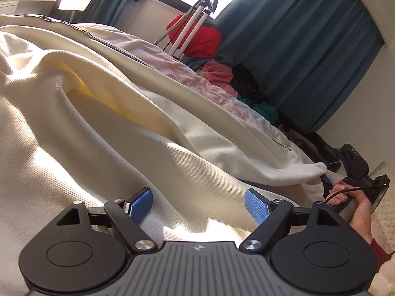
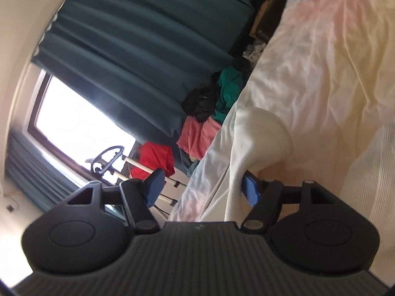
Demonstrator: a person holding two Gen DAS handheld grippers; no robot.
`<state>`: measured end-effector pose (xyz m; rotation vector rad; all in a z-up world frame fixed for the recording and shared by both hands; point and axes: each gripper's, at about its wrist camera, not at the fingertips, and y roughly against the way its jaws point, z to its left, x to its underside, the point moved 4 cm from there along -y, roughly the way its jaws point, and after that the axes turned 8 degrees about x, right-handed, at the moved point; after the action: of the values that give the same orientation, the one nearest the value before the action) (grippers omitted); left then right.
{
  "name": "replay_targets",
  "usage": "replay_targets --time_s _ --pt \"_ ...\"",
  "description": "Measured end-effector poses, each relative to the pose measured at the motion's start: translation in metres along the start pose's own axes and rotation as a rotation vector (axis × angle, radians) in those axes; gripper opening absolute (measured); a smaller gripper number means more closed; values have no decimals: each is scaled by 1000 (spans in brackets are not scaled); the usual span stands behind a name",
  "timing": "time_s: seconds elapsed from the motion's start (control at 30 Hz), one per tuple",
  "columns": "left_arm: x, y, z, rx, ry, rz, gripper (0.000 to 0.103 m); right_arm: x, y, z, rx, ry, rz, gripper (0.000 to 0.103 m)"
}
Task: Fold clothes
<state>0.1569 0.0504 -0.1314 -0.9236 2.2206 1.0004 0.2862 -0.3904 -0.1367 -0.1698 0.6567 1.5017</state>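
Note:
A cream ribbed garment with a zip (image 1: 103, 113) lies spread over the bed. My left gripper (image 1: 198, 206) is open, its blue pads apart, low over the cloth near its front edge. My right gripper shows in the left wrist view (image 1: 325, 181) at the far right, at the tip of a white sleeve end (image 1: 318, 170). In the right wrist view my right gripper (image 2: 202, 188) has its pads wide apart, and the white sleeve cloth (image 2: 251, 143) drapes over the right pad only.
A pastel pink and white bedsheet (image 1: 197, 79) lies under the garment. A pile of pink, black and green clothes (image 1: 222, 76) sits at the bed's far edge. A red item on a white stand (image 1: 197, 37), teal curtains (image 1: 308, 49) and a bright window lie behind.

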Motion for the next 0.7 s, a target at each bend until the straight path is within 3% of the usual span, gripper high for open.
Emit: replay_targets --time_s 0.13,0.23,0.3,0.33,0.6,0.7 --pt "1 -1 0 -4 -8 1 84 10 -32 -25 153 -30 108 67" --pt "2 -1 -2 -7 -22 2 84 16 -49 -47 282 -62 157 40" --pt "2 -1 -3 -9 -31 1 83 15 -50 -50 311 -49 151 12" --pt "2 0 -4 -9 -35 -1 84 14 -48 -49 314 -35 142 8" --pt "-11 20 -12 -48 -85 -56 83 -14 -16 -20 301 152 3 7" --pt "-21 36 -22 -100 -162 -89 83 -15 -13 -43 369 161 46 7"
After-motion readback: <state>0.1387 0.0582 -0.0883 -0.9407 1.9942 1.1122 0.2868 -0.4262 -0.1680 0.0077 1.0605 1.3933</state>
